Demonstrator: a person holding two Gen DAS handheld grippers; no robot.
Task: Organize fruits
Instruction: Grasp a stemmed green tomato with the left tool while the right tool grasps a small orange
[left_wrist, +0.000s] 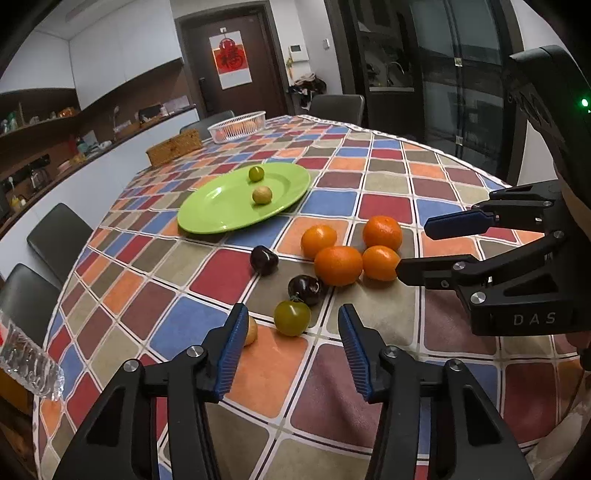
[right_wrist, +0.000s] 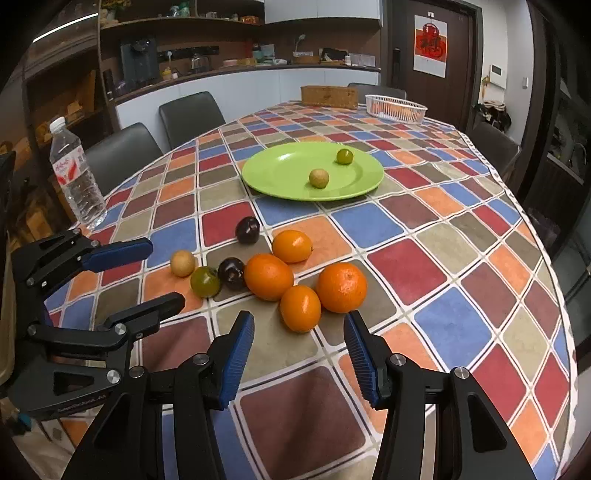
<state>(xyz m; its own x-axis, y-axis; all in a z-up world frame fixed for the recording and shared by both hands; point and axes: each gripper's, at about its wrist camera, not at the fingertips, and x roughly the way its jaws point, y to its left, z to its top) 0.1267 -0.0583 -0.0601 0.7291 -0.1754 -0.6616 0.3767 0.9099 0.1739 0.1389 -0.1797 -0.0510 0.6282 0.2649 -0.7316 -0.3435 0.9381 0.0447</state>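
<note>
Round lime-green plate (right_wrist: 280, 173) holds two small greenish fruits (right_wrist: 318, 178) (apart); both grippers (left_wrist: 291, 350) (right_wrist: 299, 354) released, empty.

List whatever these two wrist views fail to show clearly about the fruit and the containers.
- Small tan fruit, left wrist view: mostly hidden behind the left gripper finger.
- White mesh basket, both views: contents too small and far; only an orange tint shows through the wall.
- Woven brown box, right wrist view: inside not visible.
- Clear plastic water bottle, left wrist view: cut off by the frame edge.
</note>
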